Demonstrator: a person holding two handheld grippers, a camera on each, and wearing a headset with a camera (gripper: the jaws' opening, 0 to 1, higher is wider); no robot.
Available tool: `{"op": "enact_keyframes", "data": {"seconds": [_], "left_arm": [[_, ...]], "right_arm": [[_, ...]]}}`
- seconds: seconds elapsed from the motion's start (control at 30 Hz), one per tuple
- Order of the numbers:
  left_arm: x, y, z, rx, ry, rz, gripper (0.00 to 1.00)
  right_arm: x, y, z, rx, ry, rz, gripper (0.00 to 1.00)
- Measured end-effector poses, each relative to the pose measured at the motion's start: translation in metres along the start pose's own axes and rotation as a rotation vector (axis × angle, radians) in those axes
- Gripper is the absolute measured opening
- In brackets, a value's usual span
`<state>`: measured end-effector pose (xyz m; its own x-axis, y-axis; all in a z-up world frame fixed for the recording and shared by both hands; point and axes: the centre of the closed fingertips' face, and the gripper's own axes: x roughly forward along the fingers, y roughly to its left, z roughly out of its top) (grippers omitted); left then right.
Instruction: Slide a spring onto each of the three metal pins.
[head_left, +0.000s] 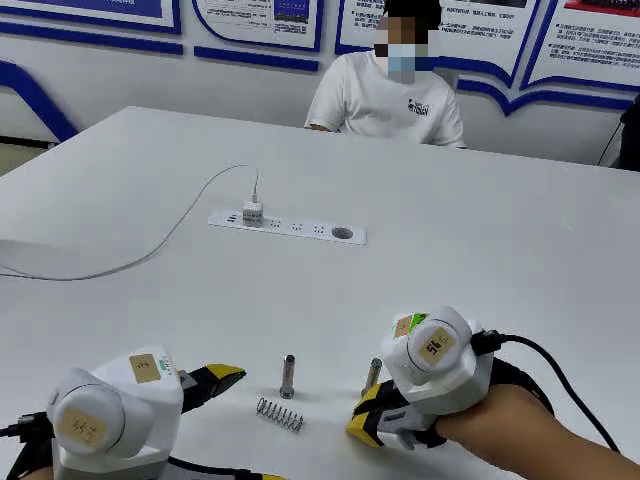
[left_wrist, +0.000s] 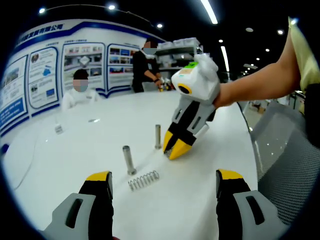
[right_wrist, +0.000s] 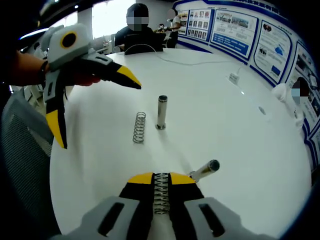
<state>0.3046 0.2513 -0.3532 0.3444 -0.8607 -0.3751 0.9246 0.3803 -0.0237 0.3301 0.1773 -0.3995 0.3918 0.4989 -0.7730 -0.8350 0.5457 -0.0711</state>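
Observation:
Two metal pins stand near the table's front edge: one upright (head_left: 288, 375) (left_wrist: 129, 160) (right_wrist: 161, 112), the other (head_left: 372, 376) (left_wrist: 158, 136) (right_wrist: 204, 170) just past my right gripper's tips. A loose spring (head_left: 279, 414) (left_wrist: 143, 180) (right_wrist: 138, 127) lies flat on the table beside the first pin. My right gripper (head_left: 362, 420) (left_wrist: 175, 147) (right_wrist: 161, 178) is shut on a second spring (right_wrist: 160, 194), which runs lengthwise between its yellow tips. My left gripper (head_left: 240, 425) (left_wrist: 164, 176) (right_wrist: 95, 107) hangs open just left of the loose spring, with nothing in it.
A white power strip (head_left: 290, 226) with a plugged-in charger (head_left: 253, 210) and a cable (head_left: 150, 255) lies mid-table. A person (head_left: 385, 90) sits at the far side. A mesh chair (left_wrist: 290, 165) stands by the table's near edge.

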Motion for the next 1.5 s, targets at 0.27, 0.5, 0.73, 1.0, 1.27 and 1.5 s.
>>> {"op": "enact_keyframes", "data": {"seconds": [0.27,0.5,0.73,1.0,1.27,1.5], "left_arm": [[-0.002,-0.001,0.004,0.010,-0.003,0.002,0.86],[-0.003,-0.002,0.007,0.020,-0.003,0.003,0.86],[-0.003,-0.002,0.010,0.026,-0.006,0.004,0.86],[-0.004,-0.004,0.010,0.031,-0.004,0.002,0.86],[-0.004,-0.004,0.013,0.037,-0.003,0.001,0.86],[-0.002,-0.005,0.014,0.040,-0.005,-0.002,0.86]], "right_arm": [[-0.011,-0.003,0.006,0.003,-0.029,-0.022,0.12],[-0.019,-0.004,0.008,0.009,-0.049,-0.040,0.12],[-0.029,-0.008,0.008,0.029,-0.075,-0.059,0.12],[-0.035,-0.010,0.006,0.051,-0.095,-0.076,0.12],[-0.044,-0.015,0.006,0.079,-0.121,-0.096,0.12],[-0.051,-0.018,0.007,0.107,-0.145,-0.106,0.12]]}}
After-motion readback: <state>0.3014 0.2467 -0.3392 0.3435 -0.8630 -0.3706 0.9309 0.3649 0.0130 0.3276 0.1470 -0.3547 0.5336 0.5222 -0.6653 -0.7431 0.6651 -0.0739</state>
